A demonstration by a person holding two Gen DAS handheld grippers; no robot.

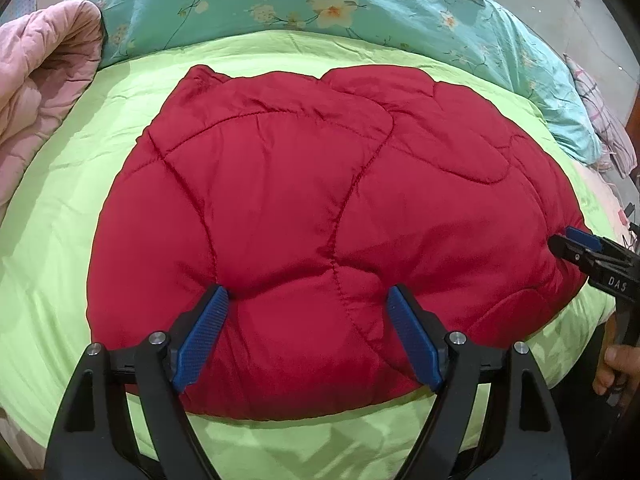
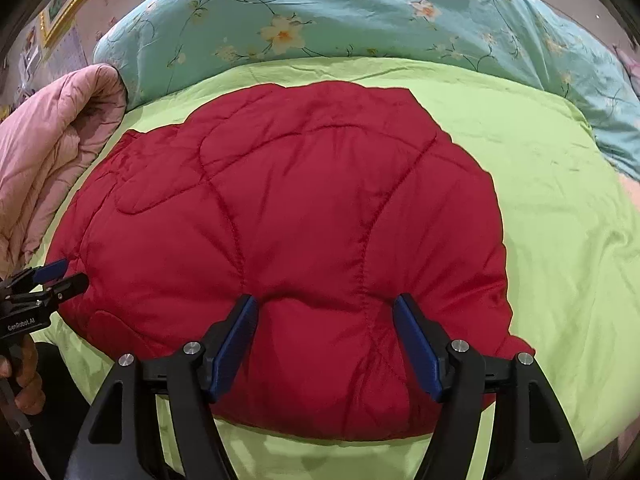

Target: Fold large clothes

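Note:
A red quilted padded jacket (image 1: 304, 208) lies folded into a rounded bundle on a lime green sheet (image 1: 52, 240). It also shows in the right wrist view (image 2: 296, 216). My left gripper (image 1: 308, 300) is open, its blue pads pressed against the jacket's near edge on either side of a puffed section. My right gripper (image 2: 326, 308) is open and straddles the near edge the same way. The right gripper shows at the jacket's right edge in the left wrist view (image 1: 572, 244). The left gripper shows at the jacket's left edge in the right wrist view (image 2: 60, 276).
A pink quilted garment (image 1: 40, 92) is heaped at the left, also in the right wrist view (image 2: 52, 148). A teal floral duvet (image 1: 280, 4) lies along the far side of the bed. A checked cloth (image 1: 604, 120) lies at the far right.

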